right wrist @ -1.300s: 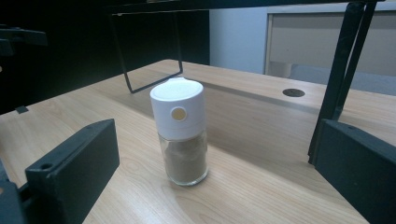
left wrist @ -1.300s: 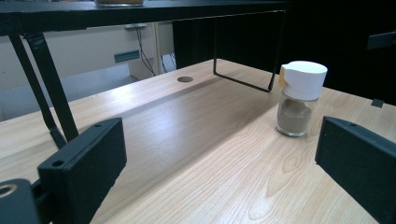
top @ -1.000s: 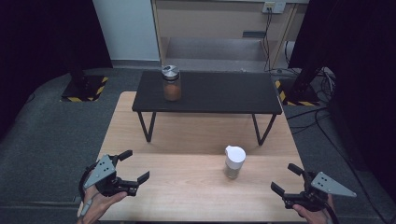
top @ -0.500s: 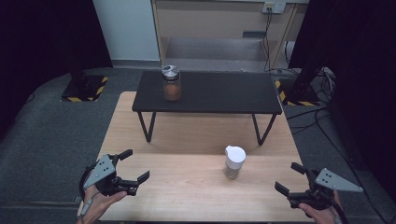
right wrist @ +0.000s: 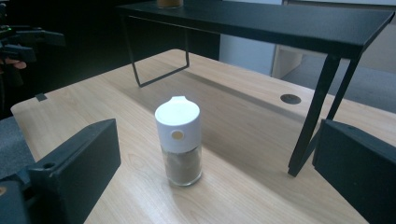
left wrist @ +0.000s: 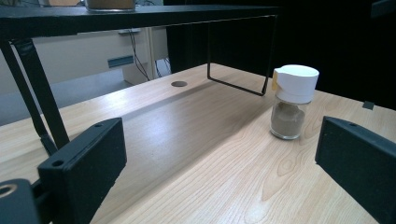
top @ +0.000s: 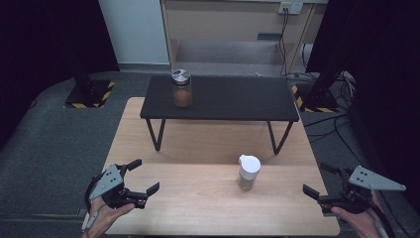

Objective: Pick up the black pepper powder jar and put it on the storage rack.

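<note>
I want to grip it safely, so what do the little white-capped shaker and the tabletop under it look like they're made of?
The shaker looks like clear glass or hard plastic, which one is open: the brownish powder shows through its glossy wall. Its white cap looks like matte moulded plastic with a flip spout. The table shows light wood grain with a smooth satin sheen, possibly laminate.

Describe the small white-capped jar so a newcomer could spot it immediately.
On the light wooden table, just in front of the black shelf, the spice jar stands upright, alone. Its white cap and grey-brown powder differ from the metal-lidded jar on the shelf.
</note>
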Tool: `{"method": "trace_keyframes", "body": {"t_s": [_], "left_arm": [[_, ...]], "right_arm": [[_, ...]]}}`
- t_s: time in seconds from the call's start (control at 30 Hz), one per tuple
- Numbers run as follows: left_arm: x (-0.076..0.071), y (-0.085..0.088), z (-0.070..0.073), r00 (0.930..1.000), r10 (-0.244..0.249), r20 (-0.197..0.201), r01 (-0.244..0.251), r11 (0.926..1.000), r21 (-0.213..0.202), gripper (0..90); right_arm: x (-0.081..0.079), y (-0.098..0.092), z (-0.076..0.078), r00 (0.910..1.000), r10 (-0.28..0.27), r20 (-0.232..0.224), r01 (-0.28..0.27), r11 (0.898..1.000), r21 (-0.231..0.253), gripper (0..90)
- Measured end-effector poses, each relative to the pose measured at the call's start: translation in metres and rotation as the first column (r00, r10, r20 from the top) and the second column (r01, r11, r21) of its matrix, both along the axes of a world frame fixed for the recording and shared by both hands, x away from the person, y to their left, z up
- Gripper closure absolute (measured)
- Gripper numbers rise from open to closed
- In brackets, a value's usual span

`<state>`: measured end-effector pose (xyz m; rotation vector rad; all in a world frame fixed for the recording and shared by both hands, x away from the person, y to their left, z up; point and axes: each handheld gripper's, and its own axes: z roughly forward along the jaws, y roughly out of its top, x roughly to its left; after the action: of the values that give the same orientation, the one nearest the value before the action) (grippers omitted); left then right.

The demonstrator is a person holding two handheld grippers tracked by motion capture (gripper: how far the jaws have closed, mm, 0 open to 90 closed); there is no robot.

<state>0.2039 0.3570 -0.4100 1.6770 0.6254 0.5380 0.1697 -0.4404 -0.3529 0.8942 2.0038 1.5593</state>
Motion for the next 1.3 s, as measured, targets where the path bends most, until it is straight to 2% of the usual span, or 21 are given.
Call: {"method": "trace_keyframes", "body": {"t_s": [0.43,0.57,0.77,1.1,1.3], "left_arm": [[0.001,0.0,0.0,1.0,-0.006,-0.003,0.006,1.0,0.0,0.5],[0.002,0.0,0.0,0.9999,-0.014,-0.004,0.014,0.9999,0.007,0.5],[0.001,0.0,0.0,0.9999,-0.013,-0.003,0.013,0.9999,0.005,0.5],[0.001,0.0,0.001,0.9999,-0.015,-0.003,0.015,0.9998,0.009,0.6],[0.001,0.0,0.001,0.9999,-0.016,-0.003,0.016,0.9998,0.013,0.5]], "right_arm": [[0.024,0.008,0.03,0.9987,0.048,-0.019,-0.049,0.996,-0.07,1.9],[0.039,0.018,0.037,0.9966,0.072,-0.038,-0.076,0.992,-0.096,1.9],[0.054,0.032,0.035,0.9947,0.082,-0.063,-0.088,0.99,-0.113,1.9],[0.083,0.06,0.021,0.9883,0.098,-0.117,-0.112,0.986,-0.125,2.0],[0.094,0.073,0.011,0.9834,0.113,-0.142,-0.131,0.983,-0.127,2.3]]}}
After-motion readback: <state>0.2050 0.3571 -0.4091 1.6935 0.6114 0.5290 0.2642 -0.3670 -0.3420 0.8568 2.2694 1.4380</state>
